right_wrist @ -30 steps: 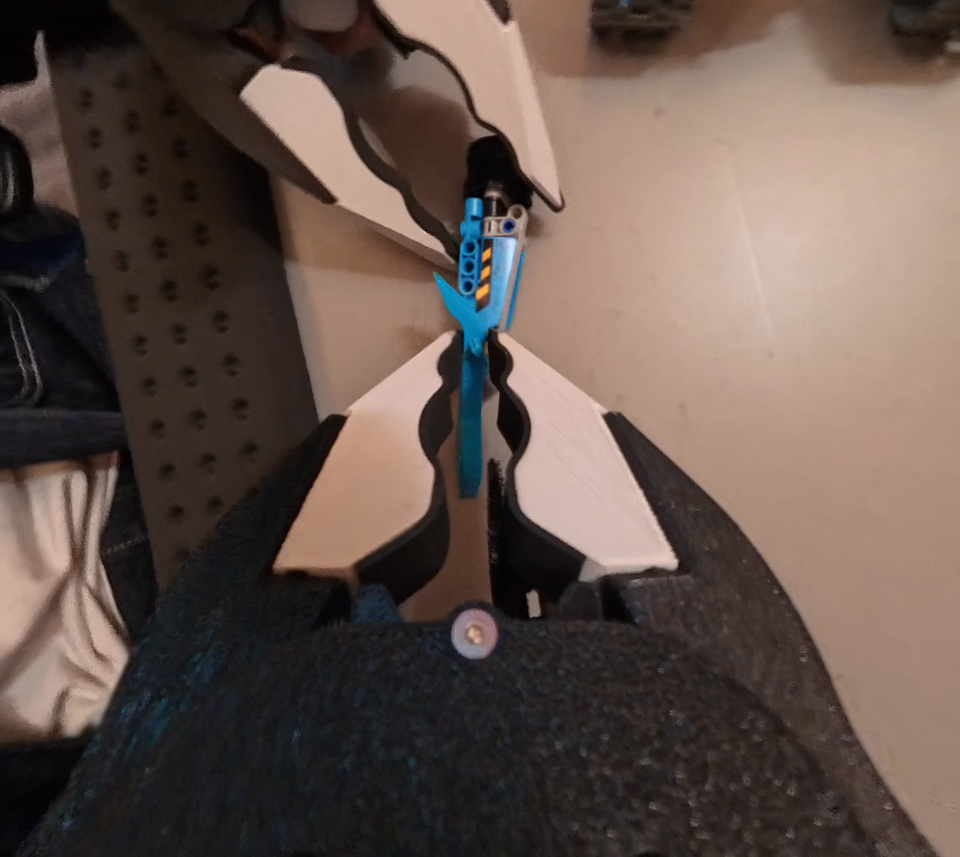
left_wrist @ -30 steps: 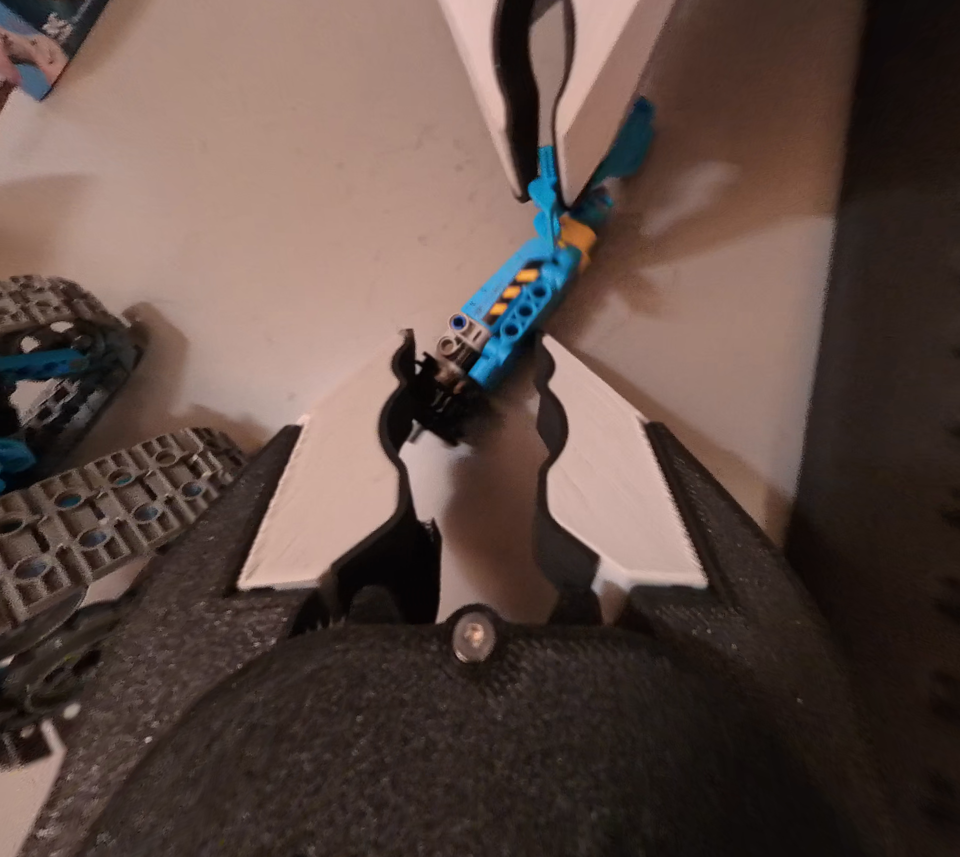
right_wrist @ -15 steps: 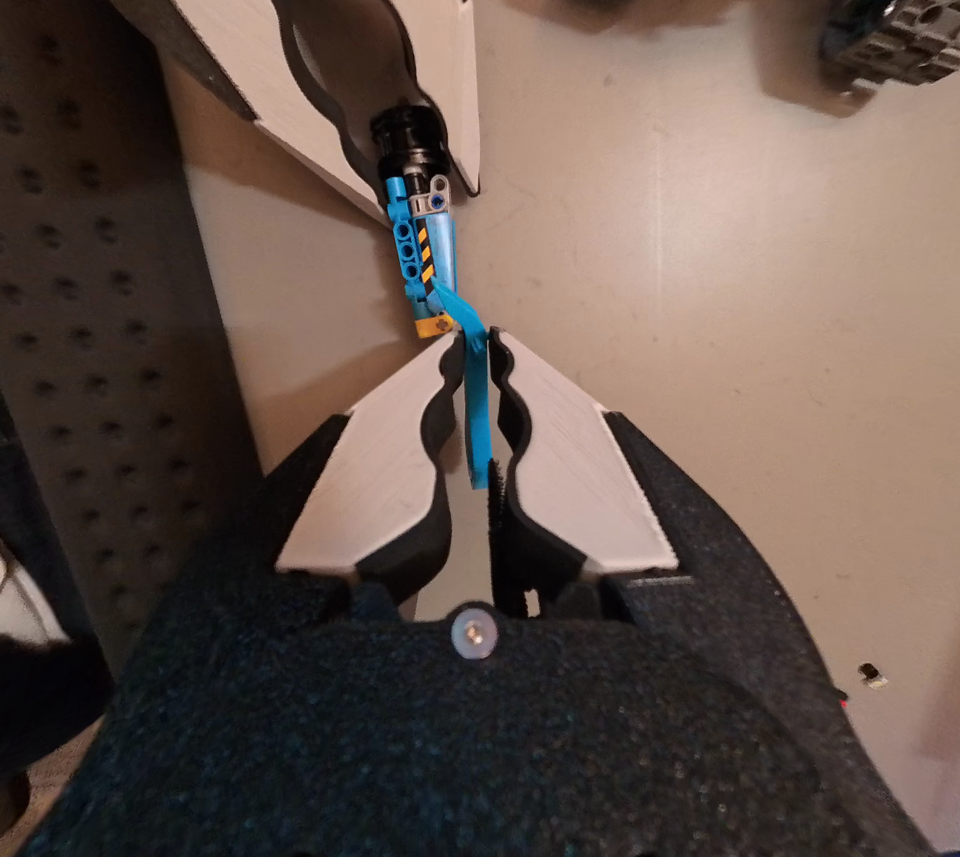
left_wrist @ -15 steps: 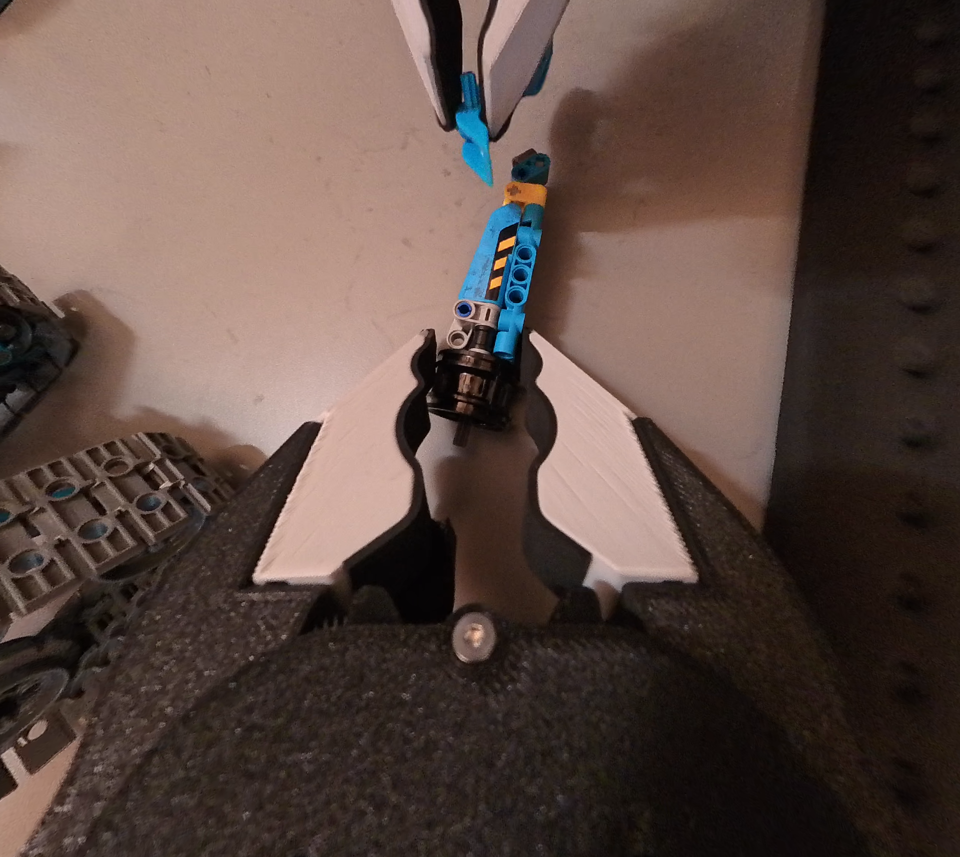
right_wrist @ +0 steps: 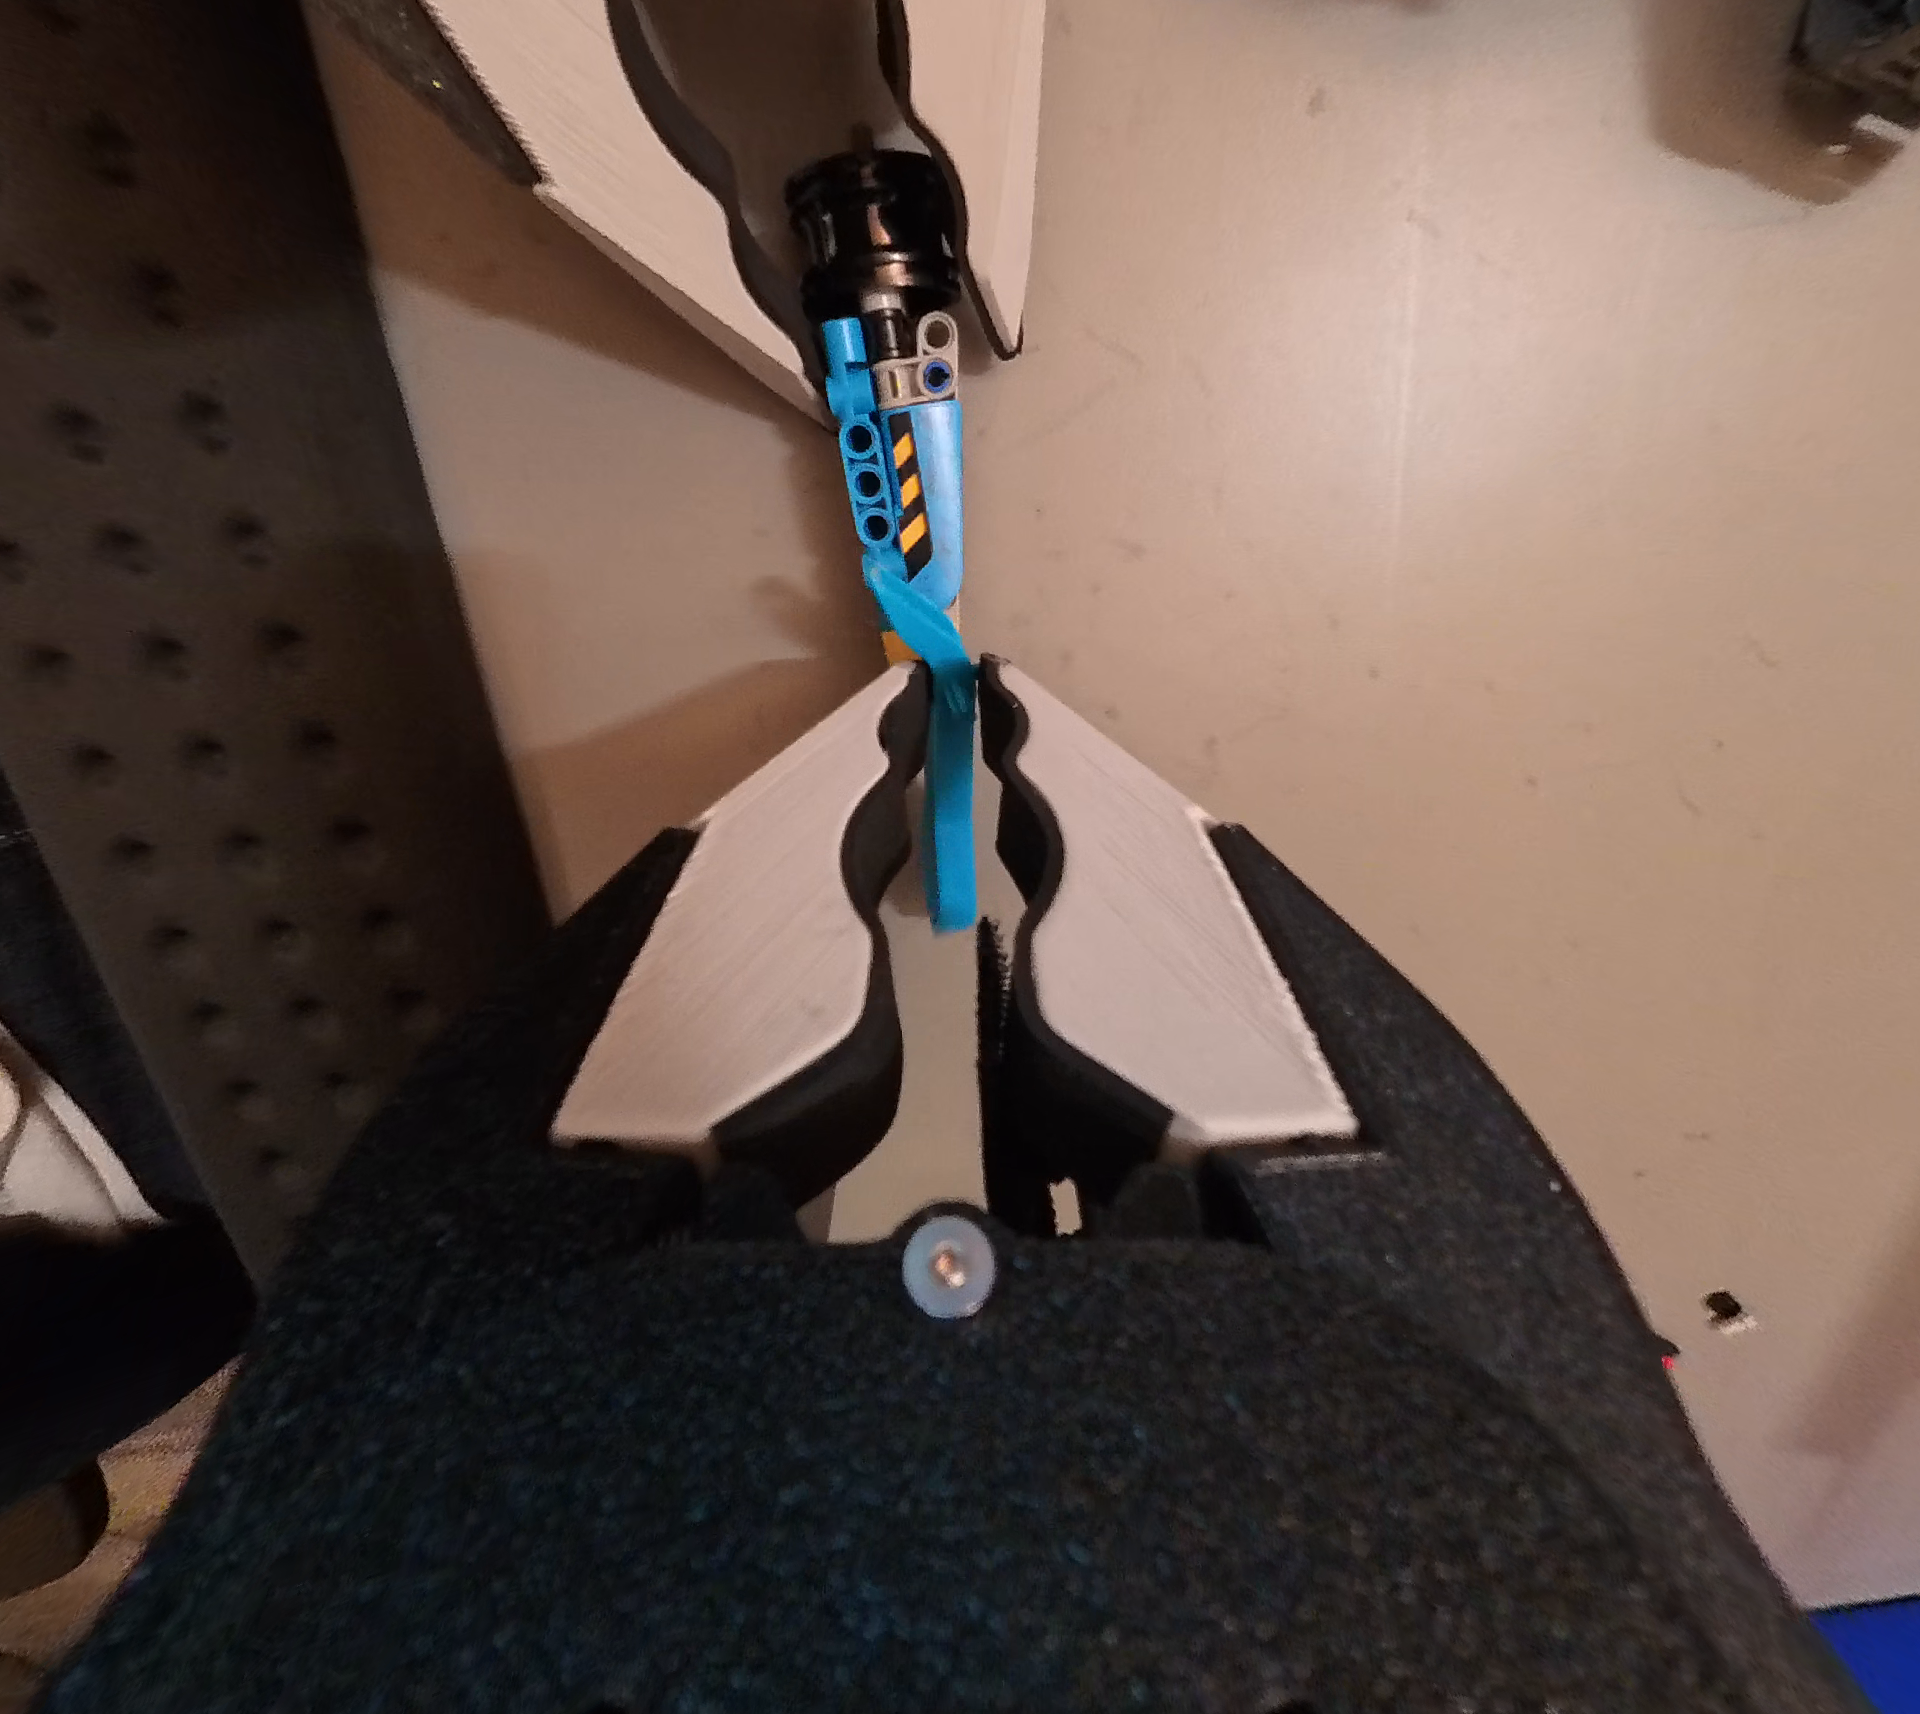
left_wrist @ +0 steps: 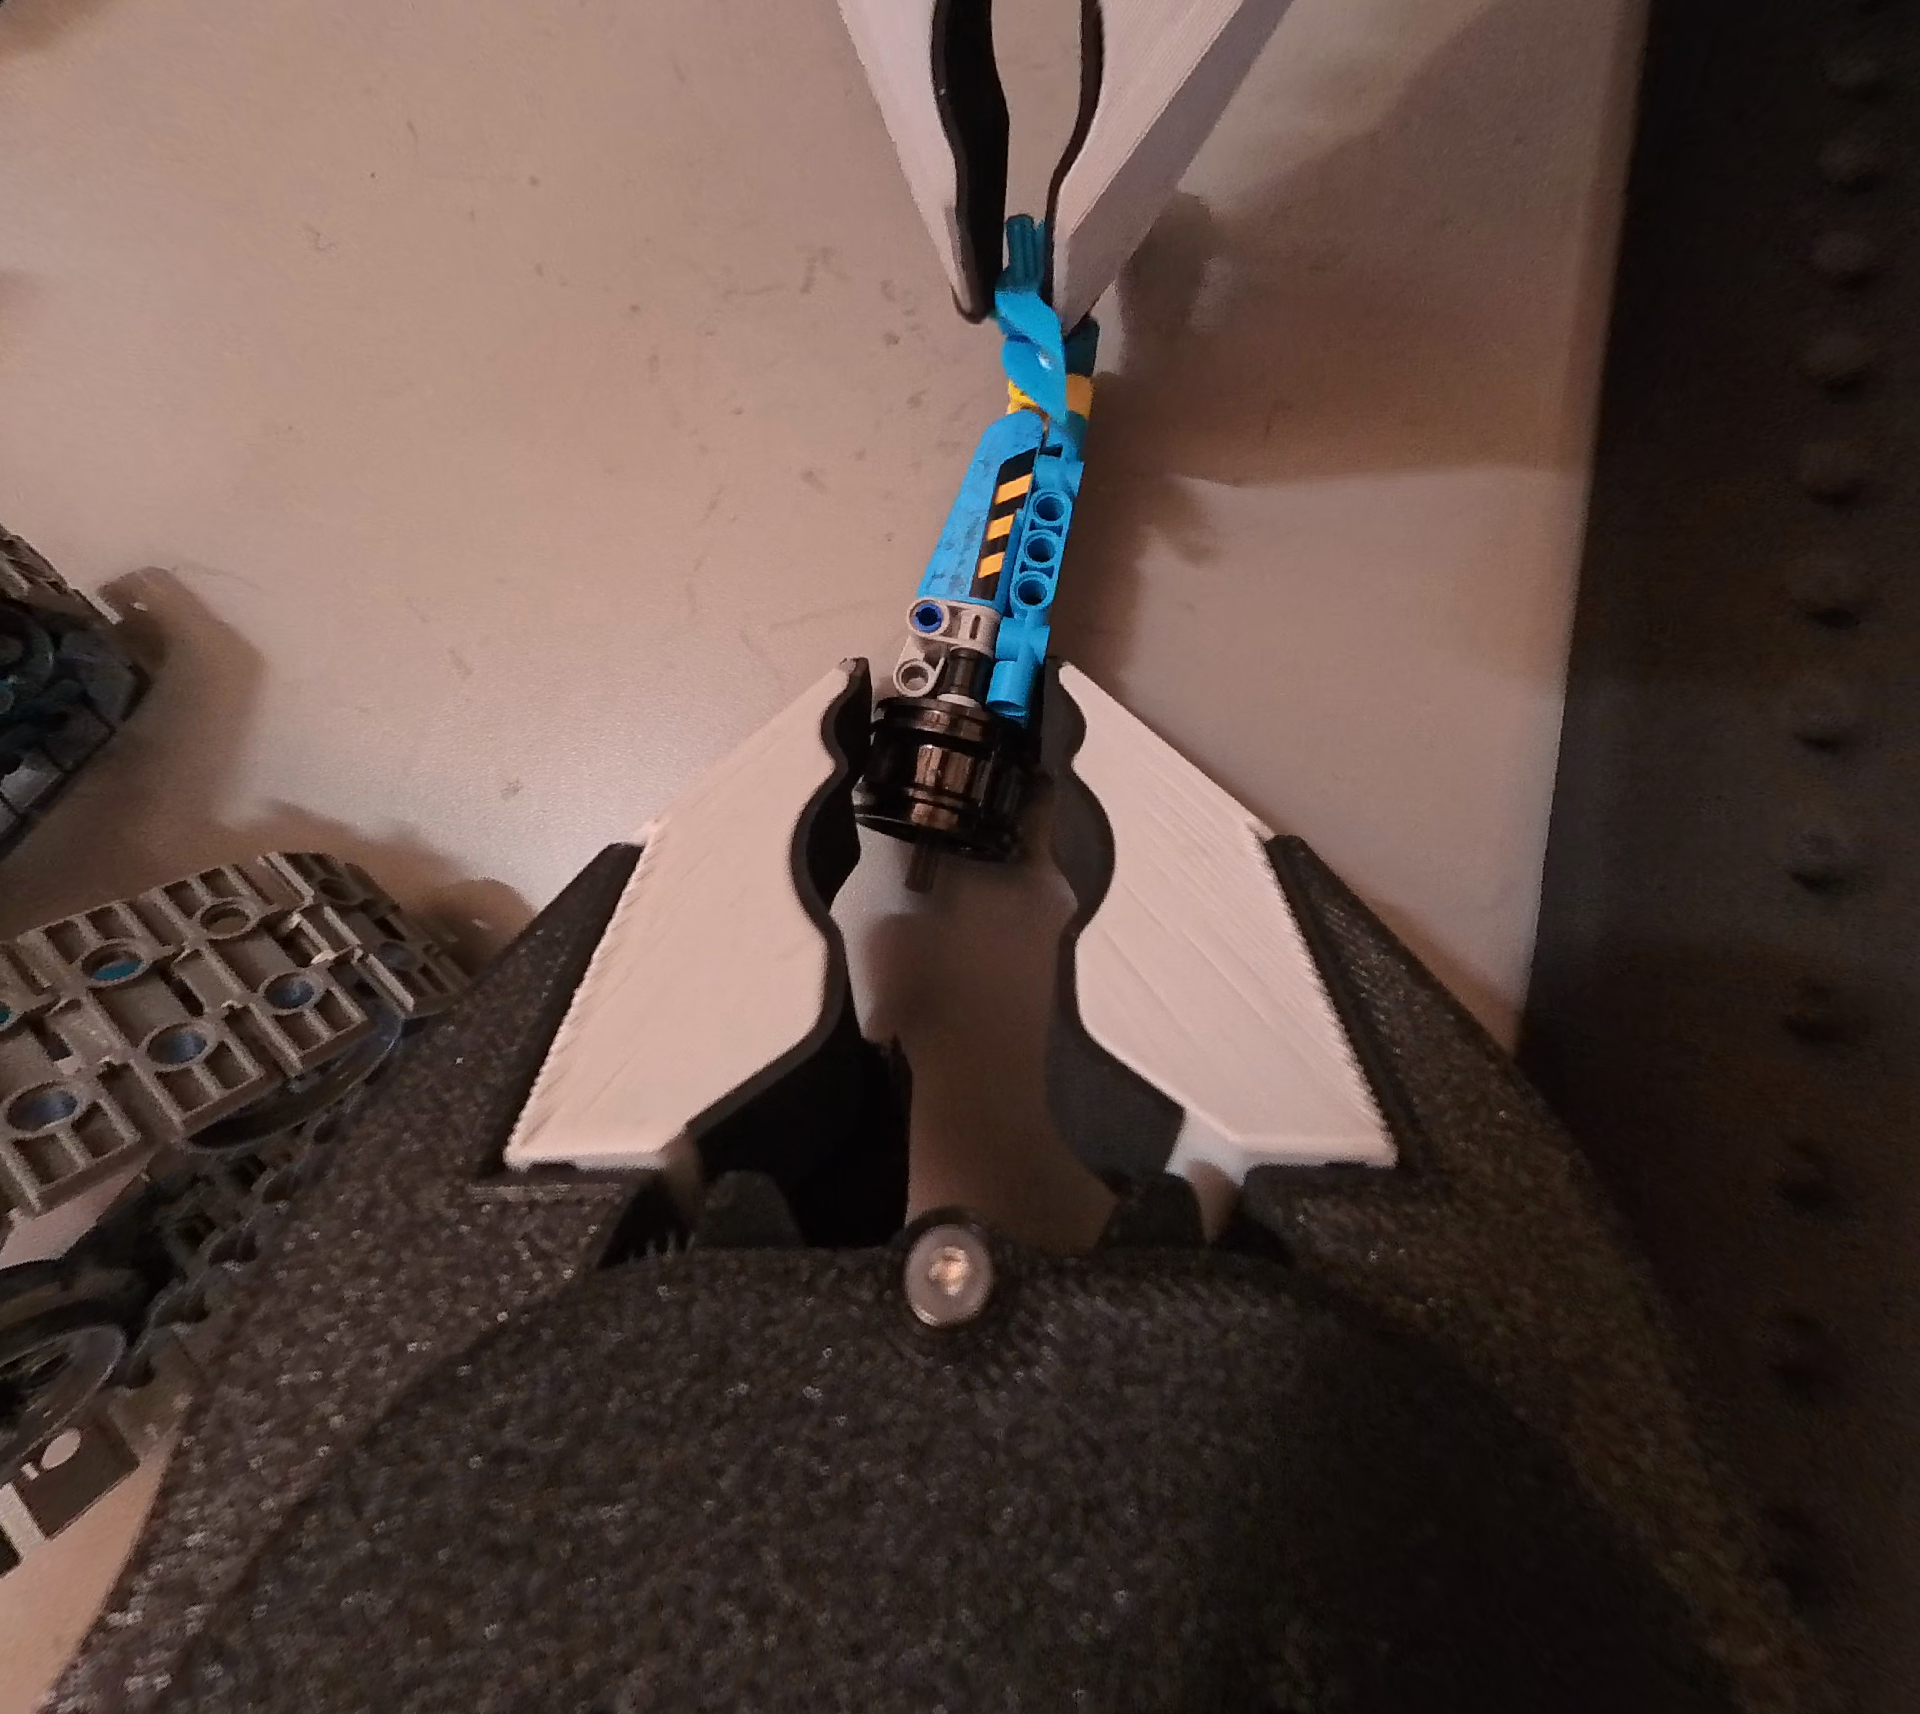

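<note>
Left claw [left_wrist: 951, 688] grips black hub [left_wrist: 940, 776]; right claw [right_wrist: 951, 677] pinches blue blade [right_wrist: 951, 817] (length visible only right view).

Beige tabletop [left_wrist: 436, 334]; grey track pieces [left_wrist: 197, 1020] on it.

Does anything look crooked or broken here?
Nothing looks broken. The thin blue strip in the right gripper meets the blue brick piece at a slant, not in line.
</note>
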Action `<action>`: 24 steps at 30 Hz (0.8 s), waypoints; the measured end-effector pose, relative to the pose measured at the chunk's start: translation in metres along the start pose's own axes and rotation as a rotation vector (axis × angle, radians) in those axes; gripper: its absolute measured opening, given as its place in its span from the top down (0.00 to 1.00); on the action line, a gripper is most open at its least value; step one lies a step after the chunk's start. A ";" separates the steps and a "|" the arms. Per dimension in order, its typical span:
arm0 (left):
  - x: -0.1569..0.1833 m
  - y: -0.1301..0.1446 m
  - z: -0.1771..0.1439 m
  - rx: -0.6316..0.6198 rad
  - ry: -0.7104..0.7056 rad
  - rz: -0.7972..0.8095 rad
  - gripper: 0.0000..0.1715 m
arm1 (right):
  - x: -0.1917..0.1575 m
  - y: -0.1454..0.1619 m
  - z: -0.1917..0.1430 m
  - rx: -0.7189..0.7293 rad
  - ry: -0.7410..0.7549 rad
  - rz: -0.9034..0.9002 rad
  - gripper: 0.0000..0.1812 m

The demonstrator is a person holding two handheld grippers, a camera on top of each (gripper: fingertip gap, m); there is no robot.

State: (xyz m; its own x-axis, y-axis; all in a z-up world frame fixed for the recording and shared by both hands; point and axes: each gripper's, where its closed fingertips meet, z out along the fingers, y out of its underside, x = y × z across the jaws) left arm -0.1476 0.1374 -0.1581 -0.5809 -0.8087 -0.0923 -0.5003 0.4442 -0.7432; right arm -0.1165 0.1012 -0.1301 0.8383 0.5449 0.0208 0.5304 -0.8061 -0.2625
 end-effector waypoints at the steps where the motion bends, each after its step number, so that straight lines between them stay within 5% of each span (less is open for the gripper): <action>1: 0.000 0.000 0.000 0.000 0.002 -0.003 0.81 | 0.000 0.000 0.000 -0.008 -0.001 -0.002 0.96; 19: 0.000 -0.003 -0.001 0.014 -0.016 0.003 0.81 | 0.005 0.001 0.002 -0.177 0.030 -0.155 0.96; 24: 0.009 -0.034 -0.012 0.174 -0.030 0.030 0.84 | 0.005 0.002 0.002 -0.156 0.029 -0.147 0.96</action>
State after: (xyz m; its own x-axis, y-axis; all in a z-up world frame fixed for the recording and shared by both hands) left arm -0.1436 0.1202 -0.1254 -0.5731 -0.8085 -0.1339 -0.3627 0.3967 -0.8433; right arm -0.1115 0.1032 -0.1319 0.7526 0.6541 0.0758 0.6584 -0.7457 -0.1022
